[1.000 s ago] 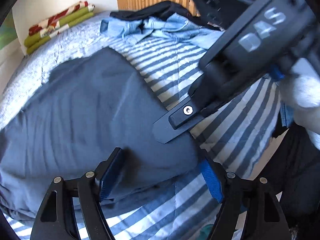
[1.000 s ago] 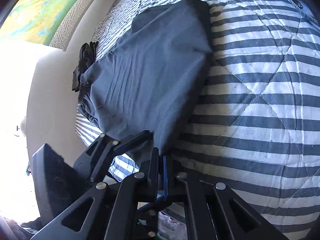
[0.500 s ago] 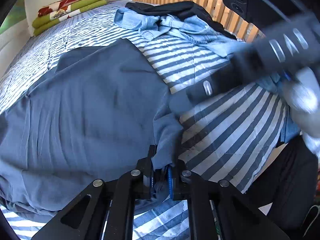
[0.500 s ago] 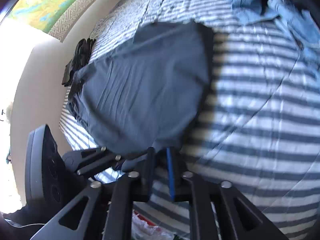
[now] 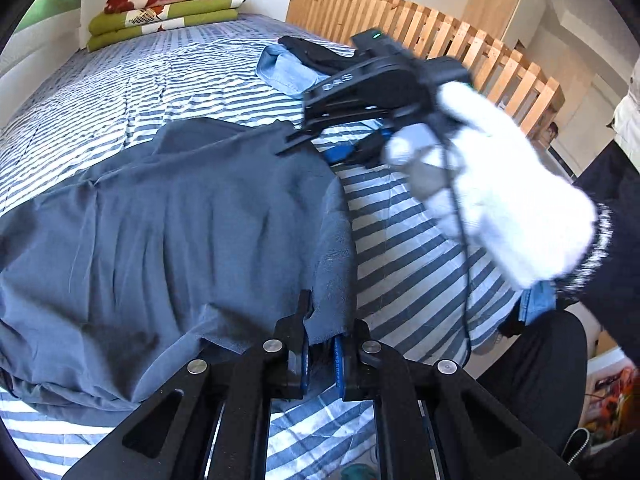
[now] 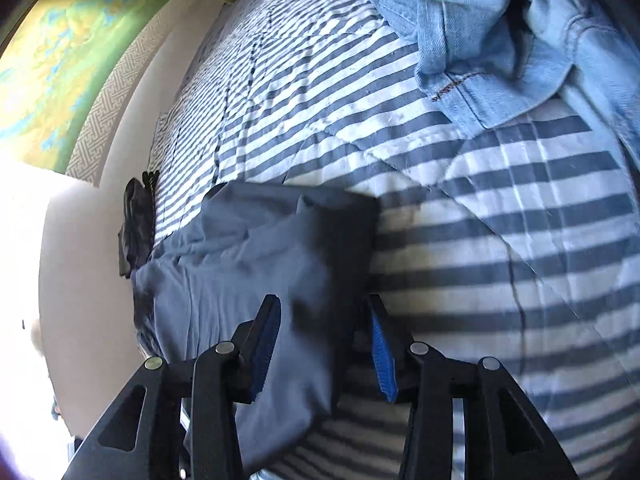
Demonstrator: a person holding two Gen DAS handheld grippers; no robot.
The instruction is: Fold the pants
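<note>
Grey-blue pants [image 5: 180, 220] lie spread on a striped quilt [image 5: 160, 76]. My left gripper [image 5: 320, 344] is shut on their near edge, and a fold of cloth rises from between its blue pads. In the left wrist view a white-gloved hand holds my right gripper [image 5: 296, 140] over the pants' far corner. In the right wrist view my right gripper [image 6: 324, 340] has its jaws opening. The pants [image 6: 240, 280] lie below and between its fingers [image 6: 264, 344], and the blue pads do not press on the cloth.
A light-blue denim garment [image 5: 284, 68] [image 6: 500, 40] and a black garment [image 5: 316, 54] lie further up the bed. Folded blankets [image 5: 160, 12] sit at the head. A wooden slatted rail [image 5: 440, 36] runs along the right. A black item [image 6: 134, 232] lies at the quilt's left edge.
My left gripper closed on the pants' near edge and lifted it. My right gripper let go of the cloth, opened, and moved up the bed toward the far corner.
</note>
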